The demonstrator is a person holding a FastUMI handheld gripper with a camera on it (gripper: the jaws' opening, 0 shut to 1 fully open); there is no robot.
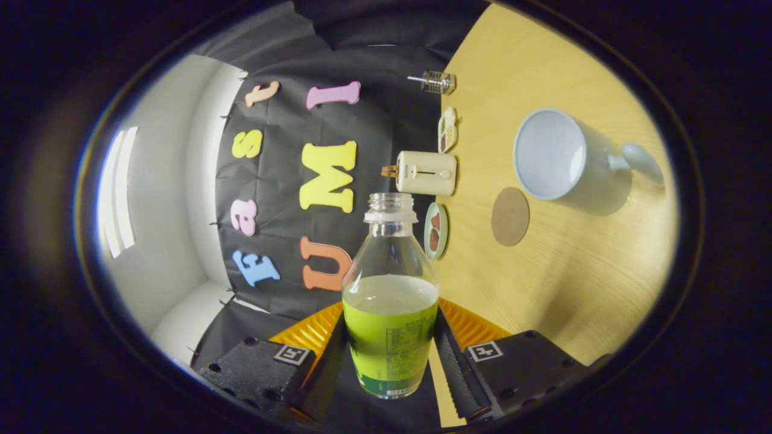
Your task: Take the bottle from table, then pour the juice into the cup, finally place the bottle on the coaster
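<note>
Gripper view, rolled so that the wooden table (573, 289) runs up the right side and the booth wall stands to the left. The gripper (391, 355) clasps the bottle (390, 301) between its two fingers, one finger pressing on each side of the labelled lower body.

The bottle's long axis lies along the fingers, with its open, capless neck pointing away from the gripper toward the far wall and its base nearest the camera. It is a clear plastic bottle with a rounded shoulder, a white collar ring under the threaded mouth, and a green label round the lower part. Pale juice fills it to about the top of the label; the shoulder and neck above are empty and transparent.

To the right of the bottle and beyond the fingers, a round brown coaster (510, 216) lies flat on the table. Just past it stands a white cup (564, 158) with its handle on the far right, the mouth facing the camera.

At the table's far edge sit a cream toaster (426, 172), two small dishes (435, 230) (447, 129) and a small wire holder (436, 82).
</note>
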